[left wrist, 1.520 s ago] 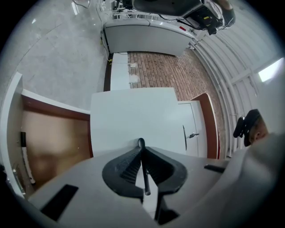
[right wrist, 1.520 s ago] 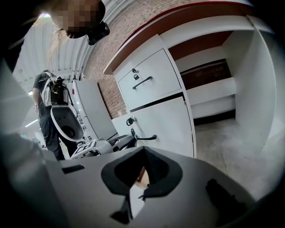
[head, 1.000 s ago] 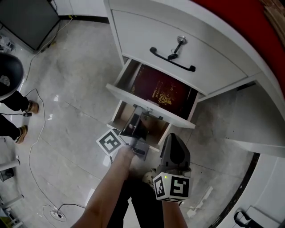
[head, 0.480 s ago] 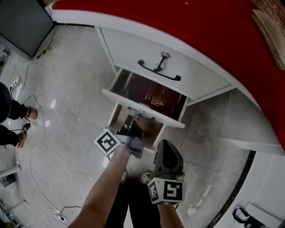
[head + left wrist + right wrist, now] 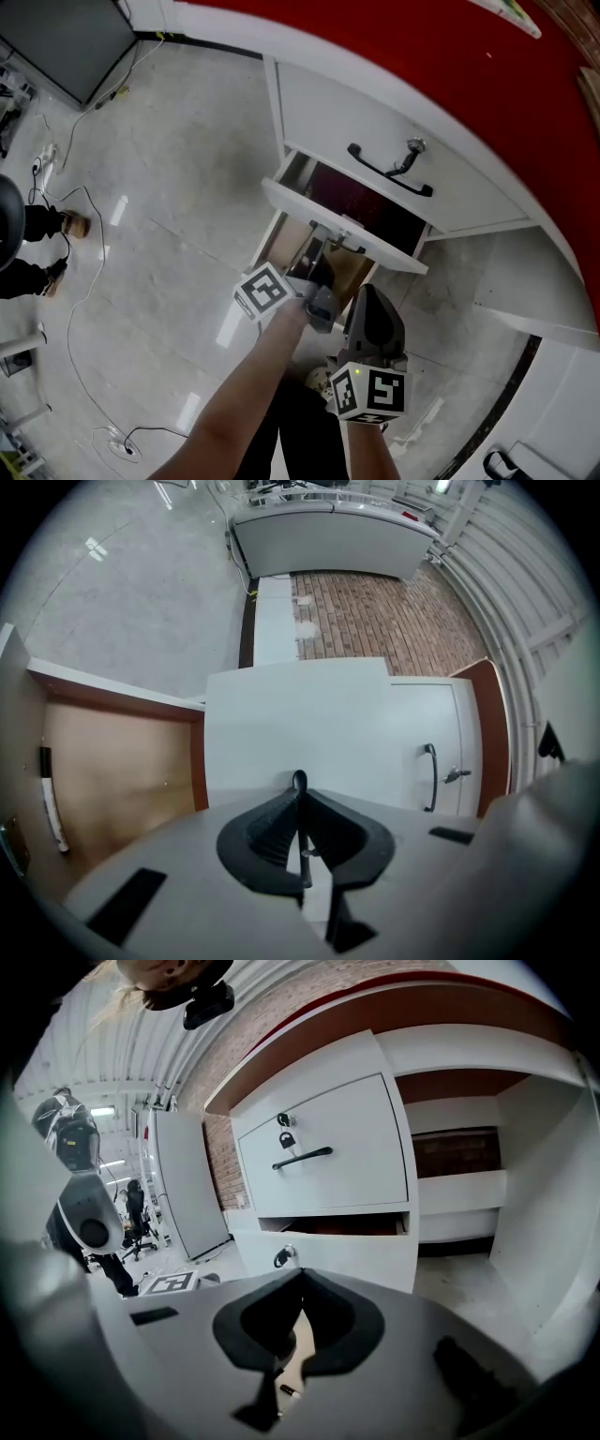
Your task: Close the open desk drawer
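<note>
Presently the handle [image 5: 281, 1257] of the open drawer [image 5: 300, 204] is clamped by the left gripper [image 5: 300, 803]; the right gripper [image 5: 301, 1283] is held clenched, empty, near that drawer.

White drawer [image 5: 389, 250], black handle [image 5: 386, 172], red desktop [image 5: 422, 56], grey floor [image 5: 169, 169]

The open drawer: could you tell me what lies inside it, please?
Inside the open drawer, a dark maroon surface shows, too blurred to name. The closed drawer front above covers the rear of the interior, so anything there is hidden.
</note>
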Available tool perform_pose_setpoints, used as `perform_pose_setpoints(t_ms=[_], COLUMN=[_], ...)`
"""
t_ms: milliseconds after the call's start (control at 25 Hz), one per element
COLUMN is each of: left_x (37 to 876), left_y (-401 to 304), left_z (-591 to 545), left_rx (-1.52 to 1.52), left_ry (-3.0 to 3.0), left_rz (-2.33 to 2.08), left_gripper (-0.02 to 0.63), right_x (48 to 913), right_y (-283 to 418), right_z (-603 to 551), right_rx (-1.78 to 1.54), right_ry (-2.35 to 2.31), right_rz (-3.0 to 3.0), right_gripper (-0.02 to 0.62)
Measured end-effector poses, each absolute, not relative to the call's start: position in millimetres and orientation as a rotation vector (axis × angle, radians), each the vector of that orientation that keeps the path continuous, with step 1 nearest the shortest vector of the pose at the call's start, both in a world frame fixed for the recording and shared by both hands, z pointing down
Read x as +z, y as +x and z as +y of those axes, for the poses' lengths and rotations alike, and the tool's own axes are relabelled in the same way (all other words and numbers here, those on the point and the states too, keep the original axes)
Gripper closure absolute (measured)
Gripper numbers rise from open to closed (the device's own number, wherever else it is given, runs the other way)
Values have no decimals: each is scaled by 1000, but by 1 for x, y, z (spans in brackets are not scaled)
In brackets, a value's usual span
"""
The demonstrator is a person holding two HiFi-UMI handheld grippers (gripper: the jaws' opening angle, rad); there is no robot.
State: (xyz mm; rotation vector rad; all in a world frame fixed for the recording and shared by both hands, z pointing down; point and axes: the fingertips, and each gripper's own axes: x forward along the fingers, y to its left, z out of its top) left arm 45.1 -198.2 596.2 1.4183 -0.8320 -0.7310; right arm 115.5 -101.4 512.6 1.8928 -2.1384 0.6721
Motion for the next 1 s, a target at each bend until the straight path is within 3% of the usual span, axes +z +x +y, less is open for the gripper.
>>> perform_pose_setpoints(t_ms=[1000], left_x=[605], left_y=[69], left_z=[-253], left_rx=[-591], left_ry=[1399], left_rz=[-858], left_gripper=[578], right_x=[519], right_y=[105], right_z=[-146], right_rx=[756], right_ry=[1901], right_rz=[-2124], right_gripper=[589])
